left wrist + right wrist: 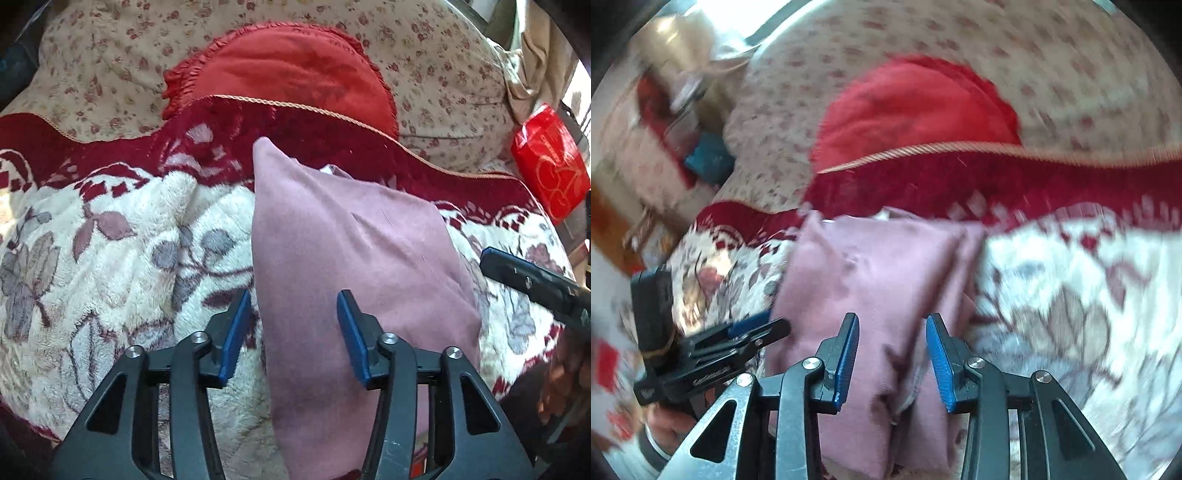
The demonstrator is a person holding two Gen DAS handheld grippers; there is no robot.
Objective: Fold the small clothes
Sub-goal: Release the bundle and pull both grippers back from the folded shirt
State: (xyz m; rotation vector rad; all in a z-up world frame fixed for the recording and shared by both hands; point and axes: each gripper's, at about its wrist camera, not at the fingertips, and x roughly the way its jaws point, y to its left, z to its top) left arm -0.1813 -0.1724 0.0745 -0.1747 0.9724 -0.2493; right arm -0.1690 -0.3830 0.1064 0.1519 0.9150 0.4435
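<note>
Your left gripper (293, 325) and right gripper (892, 347): jaws parted, gripping nothing. Folded mauve-pink cloth garment (354, 258) lies on the floral fleece blanket (110, 258), toward 12 o'clock from both.

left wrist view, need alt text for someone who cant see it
A folded mauve-pink cloth garment lies on a cream plush blanket with grey and maroon flowers. The left tool hangs open above its near edge, gripping nothing. A round red fringed cushion rests behind, and the right tool enters from the right.
</note>
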